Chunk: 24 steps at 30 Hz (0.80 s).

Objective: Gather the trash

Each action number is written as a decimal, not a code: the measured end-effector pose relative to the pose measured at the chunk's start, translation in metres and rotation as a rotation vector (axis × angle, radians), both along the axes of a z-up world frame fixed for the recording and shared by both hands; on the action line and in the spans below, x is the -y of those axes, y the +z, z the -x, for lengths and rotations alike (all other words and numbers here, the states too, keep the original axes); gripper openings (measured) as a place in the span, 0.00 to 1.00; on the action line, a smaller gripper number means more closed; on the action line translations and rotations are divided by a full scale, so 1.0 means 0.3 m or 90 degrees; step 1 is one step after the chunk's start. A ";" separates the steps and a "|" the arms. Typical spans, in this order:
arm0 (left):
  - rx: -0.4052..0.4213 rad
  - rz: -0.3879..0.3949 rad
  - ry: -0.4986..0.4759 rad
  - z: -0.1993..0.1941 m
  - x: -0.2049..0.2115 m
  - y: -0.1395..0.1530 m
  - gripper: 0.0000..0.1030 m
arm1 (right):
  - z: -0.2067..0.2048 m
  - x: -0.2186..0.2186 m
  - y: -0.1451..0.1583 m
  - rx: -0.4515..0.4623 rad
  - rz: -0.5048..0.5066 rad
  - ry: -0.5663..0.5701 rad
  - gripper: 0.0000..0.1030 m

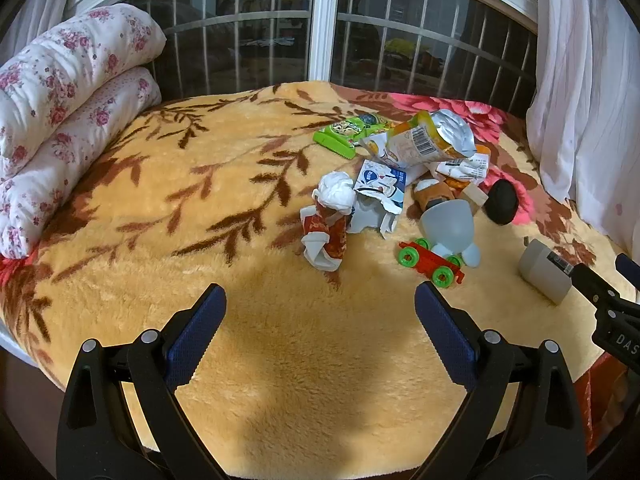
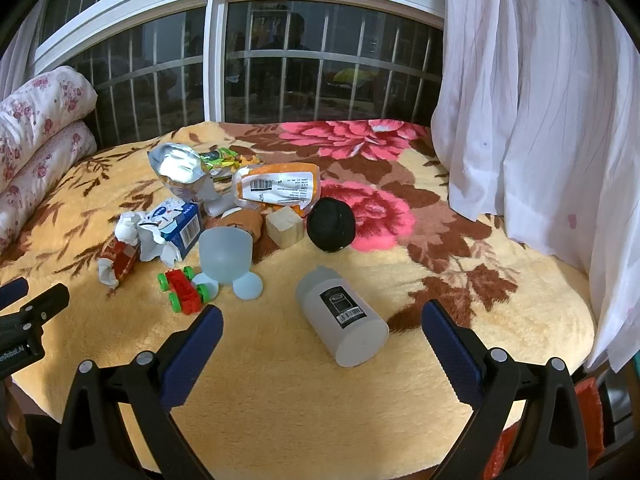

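We see the trash heaped mid-blanket [image 1: 280,360]: a foil bag [image 1: 432,140], a green wrapper [image 1: 340,136], a torn carton [image 1: 380,196], a tissue wad [image 1: 338,190] on a red wrapper [image 1: 326,236], and an orange packet [image 2: 276,186]. Among them lie a toy car [image 1: 432,262], a cup [image 1: 448,228], a wood block [image 2: 284,226] and a ball [image 2: 331,224]. A bottle [image 2: 342,316] lies apart. Our left gripper [image 1: 320,308] and right gripper [image 2: 322,326] hover spread, empty.
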<state>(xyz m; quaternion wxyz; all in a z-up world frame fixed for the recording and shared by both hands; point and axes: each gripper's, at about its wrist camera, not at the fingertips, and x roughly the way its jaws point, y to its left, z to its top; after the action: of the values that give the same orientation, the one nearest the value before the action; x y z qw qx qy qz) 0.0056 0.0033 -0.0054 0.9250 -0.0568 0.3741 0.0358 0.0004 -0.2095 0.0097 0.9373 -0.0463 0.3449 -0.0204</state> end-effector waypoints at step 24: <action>0.001 -0.003 0.001 -0.003 -0.004 -0.002 0.90 | -0.005 -0.005 0.005 0.001 0.000 -0.002 0.95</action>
<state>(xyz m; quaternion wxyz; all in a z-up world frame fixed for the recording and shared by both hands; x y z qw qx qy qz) 0.0063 0.0045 -0.0059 0.9255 -0.0553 0.3729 0.0372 0.0020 -0.2078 0.0113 0.9375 -0.0459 0.3442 -0.0220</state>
